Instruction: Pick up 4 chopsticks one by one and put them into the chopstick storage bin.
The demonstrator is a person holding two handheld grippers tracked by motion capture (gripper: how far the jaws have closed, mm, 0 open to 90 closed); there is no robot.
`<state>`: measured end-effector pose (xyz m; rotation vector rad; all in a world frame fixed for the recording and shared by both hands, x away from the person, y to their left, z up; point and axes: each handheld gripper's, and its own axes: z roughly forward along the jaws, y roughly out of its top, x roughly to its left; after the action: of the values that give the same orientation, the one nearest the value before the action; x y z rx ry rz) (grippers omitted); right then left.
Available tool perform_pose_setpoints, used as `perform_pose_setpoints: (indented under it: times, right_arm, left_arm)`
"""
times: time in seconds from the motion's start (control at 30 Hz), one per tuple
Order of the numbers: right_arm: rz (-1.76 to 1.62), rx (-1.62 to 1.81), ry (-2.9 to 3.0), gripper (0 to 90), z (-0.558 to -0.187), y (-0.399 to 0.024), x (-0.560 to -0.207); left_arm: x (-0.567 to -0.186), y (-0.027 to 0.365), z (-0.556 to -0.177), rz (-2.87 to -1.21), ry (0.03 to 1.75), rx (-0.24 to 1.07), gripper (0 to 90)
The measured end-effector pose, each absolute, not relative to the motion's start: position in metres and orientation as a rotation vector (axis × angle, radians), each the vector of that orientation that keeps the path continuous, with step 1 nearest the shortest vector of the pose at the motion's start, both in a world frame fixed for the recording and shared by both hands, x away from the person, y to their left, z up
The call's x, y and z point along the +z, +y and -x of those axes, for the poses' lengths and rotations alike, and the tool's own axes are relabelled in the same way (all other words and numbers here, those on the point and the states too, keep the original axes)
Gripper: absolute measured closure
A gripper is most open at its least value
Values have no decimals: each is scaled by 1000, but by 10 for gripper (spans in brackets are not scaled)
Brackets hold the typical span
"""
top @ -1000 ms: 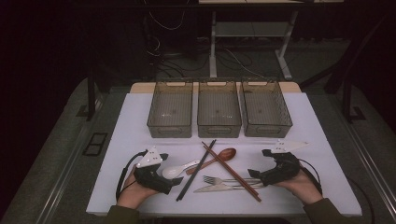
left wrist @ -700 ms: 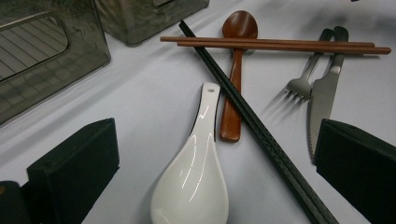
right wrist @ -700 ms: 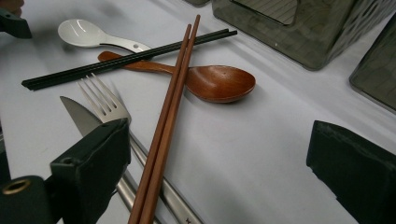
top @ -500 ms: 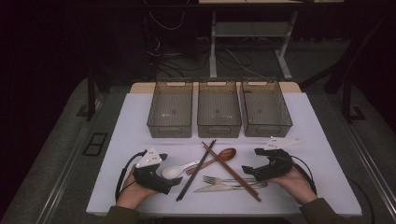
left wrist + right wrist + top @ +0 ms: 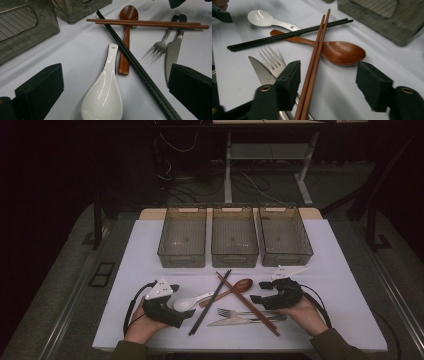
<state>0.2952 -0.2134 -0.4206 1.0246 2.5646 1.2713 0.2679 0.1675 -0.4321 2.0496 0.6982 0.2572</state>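
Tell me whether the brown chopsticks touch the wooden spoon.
Touching. The right gripper view shows the brown chopsticks lying straight across the wooden spoon at its neck, resting on it with no gap.

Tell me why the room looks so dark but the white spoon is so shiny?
In the high view only the white table top is lit, and the floor and background fade to near black. In the left gripper view the glossy white ceramic spoon throws back bright streaks of glare. In the right gripper view the near black jaws look blurred, while the brown wooden chopsticks stay sharp.
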Motion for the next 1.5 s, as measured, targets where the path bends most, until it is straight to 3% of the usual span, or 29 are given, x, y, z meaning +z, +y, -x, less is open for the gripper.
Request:
perform_pose_setpoints:
  times: [0.23,0.27,0.53,1.5]
  right_arm:
    - [-989,1231,2635,537,-293,-205,-426]
    - [-976,1215,2647,603,-292,-203,-426]
    - [-974,1202,2684,721,-290,-201,-429]
    - [-1014,1103,2711,767,-292,-198,-440]
  left_arm:
    - [-432,168,-268,-2049,698,258,0]
    - [-432,168,-268,-2051,697,258,0]
    - [-433,169,-268,-2058,694,259,0]
    - [-434,167,-268,-2073,690,258,0]
